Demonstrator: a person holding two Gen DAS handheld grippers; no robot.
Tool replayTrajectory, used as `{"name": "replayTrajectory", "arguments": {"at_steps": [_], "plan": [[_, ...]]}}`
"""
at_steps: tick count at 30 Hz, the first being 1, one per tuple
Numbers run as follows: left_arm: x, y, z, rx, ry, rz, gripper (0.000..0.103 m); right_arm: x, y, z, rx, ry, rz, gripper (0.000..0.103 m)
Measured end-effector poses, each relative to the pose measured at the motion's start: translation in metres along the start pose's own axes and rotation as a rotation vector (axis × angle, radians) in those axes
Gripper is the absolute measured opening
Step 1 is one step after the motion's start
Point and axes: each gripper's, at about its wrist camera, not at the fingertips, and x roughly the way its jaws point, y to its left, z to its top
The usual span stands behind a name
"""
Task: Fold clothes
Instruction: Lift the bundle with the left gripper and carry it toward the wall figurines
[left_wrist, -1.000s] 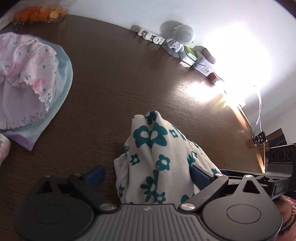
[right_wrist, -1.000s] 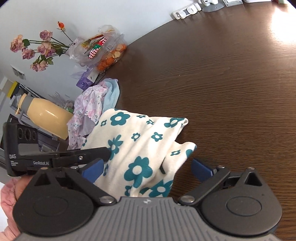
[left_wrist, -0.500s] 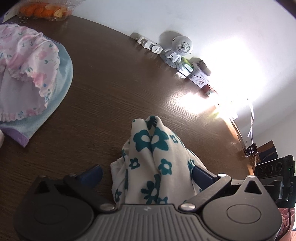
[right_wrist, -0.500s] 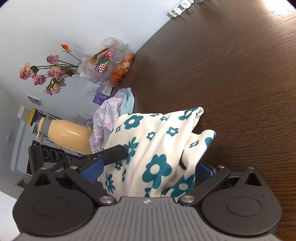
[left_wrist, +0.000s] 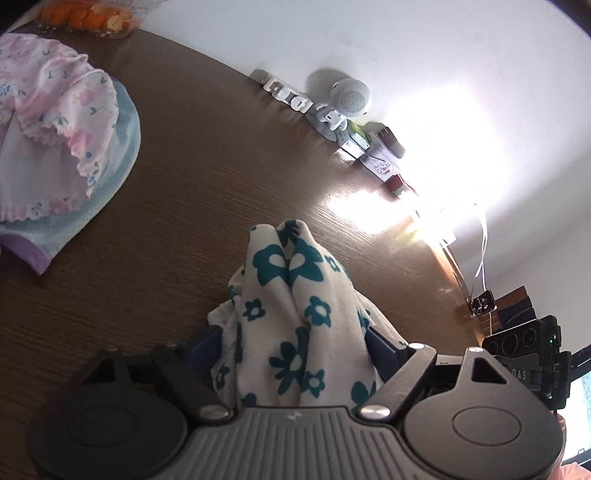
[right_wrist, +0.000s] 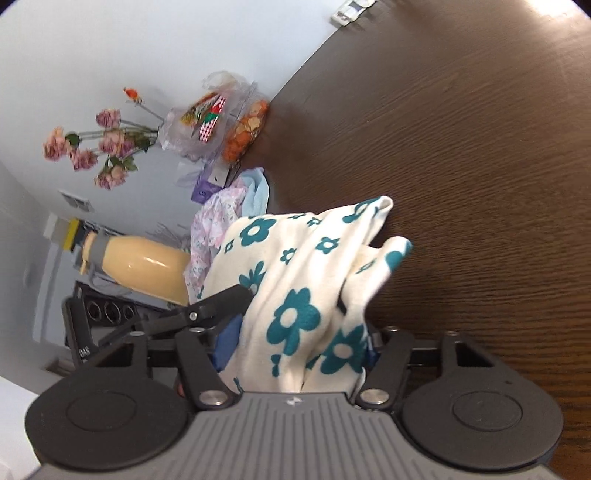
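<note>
A cream cloth with teal flowers (left_wrist: 295, 295) lies bunched on the dark wooden table (left_wrist: 184, 184). My left gripper (left_wrist: 291, 343) straddles its near end. The jaws are closing, and both blue pads touch the sides of the bundle. In the right wrist view the same cloth (right_wrist: 295, 258) rises in a gathered heap above the table (right_wrist: 461, 166). My right gripper (right_wrist: 301, 343) is closing too, its pads pressed into the fabric on both sides. One black finger (right_wrist: 218, 306) of the left gripper reaches into the cloth from the left.
A pink floral garment (left_wrist: 55, 110) rests on a light blue one (left_wrist: 122, 147) at the far left. A bag of oranges (left_wrist: 88, 18), a white speaker (left_wrist: 352, 98) and small items line the far edge. Pink flowers (right_wrist: 99, 147) and a yellow bottle (right_wrist: 144, 266) stand off the table.
Both pairs of jaws have narrowed from wide open onto the floral cloth. The right wrist view has tilted, and the cloth is more bunched between the pads.
</note>
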Motion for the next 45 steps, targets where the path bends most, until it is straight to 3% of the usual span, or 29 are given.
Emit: {"name": "replayTrajectory", "arguments": {"at_steps": [13,20,25,30,33,38,45], "plan": [[-0.001,0.005,-0.008,-0.057,-0.035,-0.064,0.060,0.002,0.001,-0.002,-0.041,-0.024,0.034,0.046],[0.010,-0.015,0.026,-0.044,-0.089,-0.081,0.056,-0.008,0.008,0.018,-0.083,-0.081,0.032,0.046],[0.029,-0.035,0.095,-0.033,-0.180,-0.102,0.057,-0.016,0.027,0.071,-0.170,-0.153,0.030,0.046],[0.072,-0.027,0.171,-0.083,-0.236,-0.105,0.058,0.000,0.043,0.162,-0.253,-0.182,-0.002,0.046],[0.100,-0.013,0.200,-0.115,-0.253,-0.086,0.059,0.020,0.036,0.209,-0.270,-0.179,-0.026,0.046],[0.141,0.014,0.218,-0.204,-0.277,-0.053,0.058,0.062,0.009,0.256,-0.271,-0.150,-0.034,0.046],[0.169,0.030,0.209,-0.328,-0.353,-0.046,0.057,0.094,-0.021,0.285,-0.296,-0.091,-0.041,0.046]]}}
